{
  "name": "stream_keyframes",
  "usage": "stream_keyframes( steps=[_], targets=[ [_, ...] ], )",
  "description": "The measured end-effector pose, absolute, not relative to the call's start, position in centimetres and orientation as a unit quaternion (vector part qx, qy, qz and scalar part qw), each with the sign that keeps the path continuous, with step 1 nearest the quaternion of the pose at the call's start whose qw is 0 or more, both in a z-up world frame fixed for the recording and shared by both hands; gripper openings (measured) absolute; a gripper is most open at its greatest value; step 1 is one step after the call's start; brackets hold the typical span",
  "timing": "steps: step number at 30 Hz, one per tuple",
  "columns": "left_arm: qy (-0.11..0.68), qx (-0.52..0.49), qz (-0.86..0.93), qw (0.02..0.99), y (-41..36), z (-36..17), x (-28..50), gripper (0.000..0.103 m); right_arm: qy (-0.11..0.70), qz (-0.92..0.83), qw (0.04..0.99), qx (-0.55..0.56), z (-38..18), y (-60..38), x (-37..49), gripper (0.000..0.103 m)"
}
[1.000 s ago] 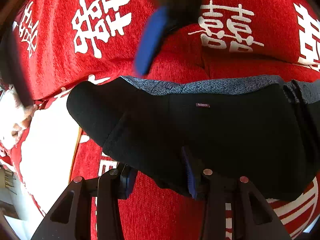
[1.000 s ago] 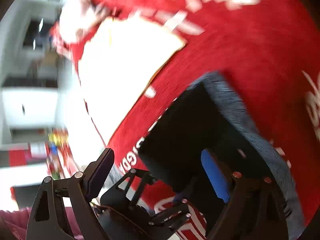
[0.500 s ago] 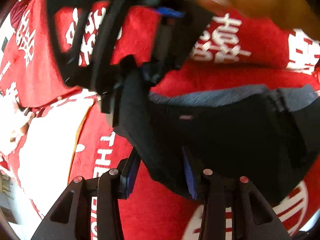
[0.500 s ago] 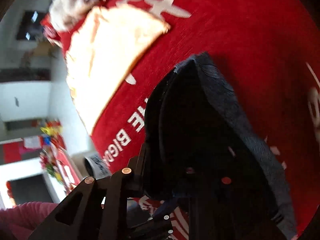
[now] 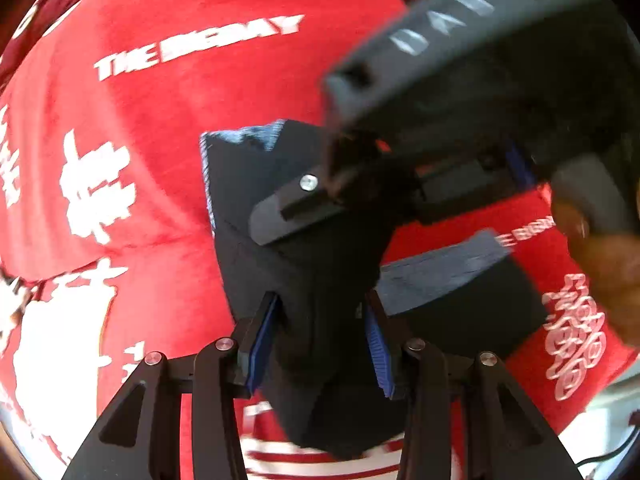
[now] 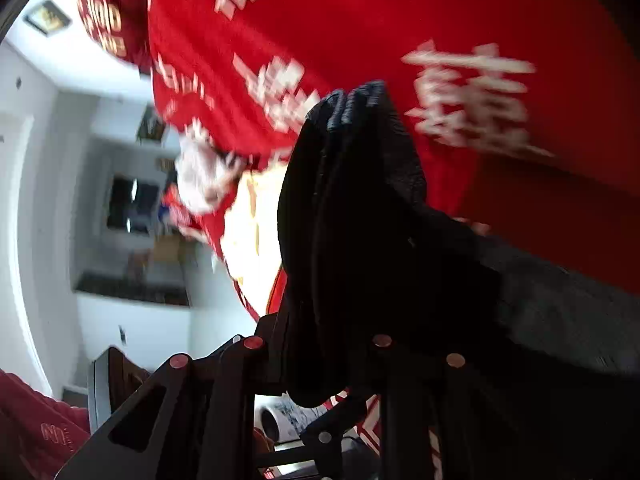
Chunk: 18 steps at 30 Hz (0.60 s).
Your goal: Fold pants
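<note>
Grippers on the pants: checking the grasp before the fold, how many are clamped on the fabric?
2. The left gripper pinches the black pants at their near edge; the right gripper holds a bunched fold, and shows above in the left view.

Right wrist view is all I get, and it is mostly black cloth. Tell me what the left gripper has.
Observer: The left gripper has a thick bunch of the black pants pinched between its blue-padded fingers.
Operator: Give me my right gripper's place relative to it.
Observer: In the left wrist view, the right gripper sits above and beyond the left one, on the same bunch of pants.
Operator: Report any lining showing.
Observer: A grey-blue waistband strip is turned outward to the right of the left gripper, with the red blanket behind it.
</note>
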<state>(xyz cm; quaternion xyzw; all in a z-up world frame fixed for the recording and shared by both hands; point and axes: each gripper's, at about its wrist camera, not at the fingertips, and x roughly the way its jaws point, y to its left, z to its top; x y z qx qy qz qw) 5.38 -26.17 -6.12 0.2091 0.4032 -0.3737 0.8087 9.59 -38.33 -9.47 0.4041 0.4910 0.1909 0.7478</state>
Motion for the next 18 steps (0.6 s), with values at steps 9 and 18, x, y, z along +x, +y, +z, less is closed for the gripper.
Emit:
stream_keyframes(
  steps=[9,18],
  targets=[
    [0.414,0.272,-0.447,0.745,-35.5,-10.1,-3.7,0.043,0.439,0.103,0.749,0.485,-13.3,-49.4,-5.0,0.023],
    [0.433,0.350,-0.441,0.704,-38.3,-16.7,-7.2,0.045,0.450,0.057,0.711,0.537,-22.0,-51.7,-9.3,0.023]
  ],
)
